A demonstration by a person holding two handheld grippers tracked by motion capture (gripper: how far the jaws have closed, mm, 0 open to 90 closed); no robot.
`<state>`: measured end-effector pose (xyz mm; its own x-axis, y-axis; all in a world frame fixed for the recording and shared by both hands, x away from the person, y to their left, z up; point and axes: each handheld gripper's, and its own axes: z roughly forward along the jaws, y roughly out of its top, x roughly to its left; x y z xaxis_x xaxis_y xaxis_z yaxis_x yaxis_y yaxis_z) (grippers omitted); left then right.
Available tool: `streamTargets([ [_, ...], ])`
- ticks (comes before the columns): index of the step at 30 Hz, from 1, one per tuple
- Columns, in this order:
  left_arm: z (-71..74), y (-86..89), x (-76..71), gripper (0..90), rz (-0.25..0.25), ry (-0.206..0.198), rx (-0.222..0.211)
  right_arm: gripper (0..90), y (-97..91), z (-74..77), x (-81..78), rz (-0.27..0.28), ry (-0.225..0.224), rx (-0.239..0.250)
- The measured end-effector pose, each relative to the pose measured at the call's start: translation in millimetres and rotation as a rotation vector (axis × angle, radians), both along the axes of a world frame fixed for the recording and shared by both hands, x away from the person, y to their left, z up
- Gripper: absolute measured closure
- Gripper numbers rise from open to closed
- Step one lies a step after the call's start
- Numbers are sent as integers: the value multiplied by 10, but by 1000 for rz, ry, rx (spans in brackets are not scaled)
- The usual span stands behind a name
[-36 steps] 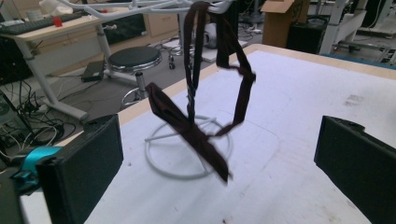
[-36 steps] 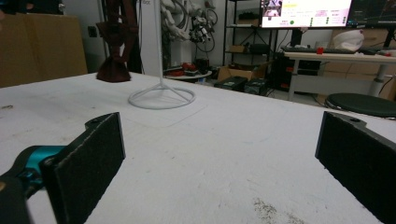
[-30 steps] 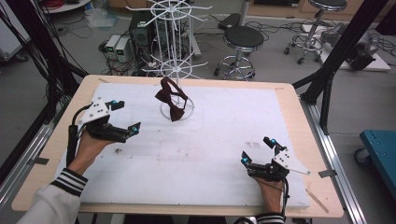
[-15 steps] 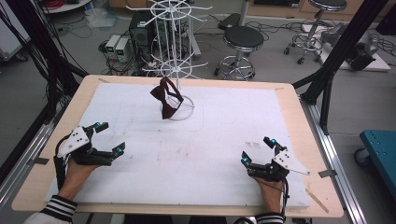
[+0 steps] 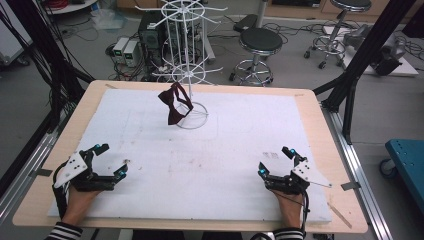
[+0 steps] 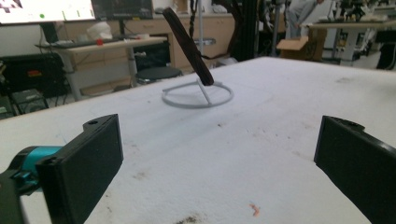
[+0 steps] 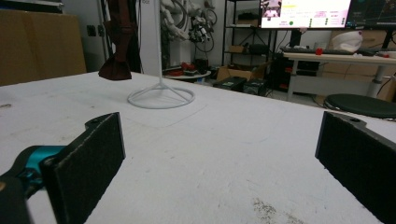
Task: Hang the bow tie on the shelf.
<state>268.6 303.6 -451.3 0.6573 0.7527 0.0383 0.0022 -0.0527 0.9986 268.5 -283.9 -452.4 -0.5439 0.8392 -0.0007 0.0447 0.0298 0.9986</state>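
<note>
Left tool (image 5: pixel 110 161) pulled back near edge; both tools, right (image 5: pixel 276 161) too, apart; one bow tie (image 5: pixel 174 102) on one rack (image 5: pixel 186 60).

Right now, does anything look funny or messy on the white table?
Nothing is spilled or broken. The dark red bow tie hangs crooked from the white wire rack, tilted over its ring base. The white table cover has faint brownish smudges. Both the left gripper and right gripper rest open near the front edge.

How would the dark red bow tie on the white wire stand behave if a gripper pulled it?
The bow tie droops in soft folds, so it is probably floppy and light. The wire stand is tall on a small ring base, so a snagged tug might tip it.
</note>
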Motion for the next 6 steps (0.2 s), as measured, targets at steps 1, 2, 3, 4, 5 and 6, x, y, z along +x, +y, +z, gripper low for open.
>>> streamTargets([
  [1, -1, 2, -2, 17, -1, -2, 1, 7, -1, -1, 0, -1, -1, -1],
  [2, -2, 3, -6, 17, 2, -5, 4, 7, 0, 0, -2, -2, 1, 1],
  [3, -6, -3, -10, 17, 8, -10, -1, 7, 1, -1, -1, -3, 0, 0],
  [4, -6, -1, -17, 17, 10, -14, 3, 7, 0, -1, -1, -2, -1, -1],
  [5, -9, -3, -22, 17, 14, -19, -1, 7, 1, 0, -2, -4, -1, -2],
  [6, -12, 2, -28, 17, 17, -26, -2, 7, 1, 0, -3, -6, -1, -4],
])
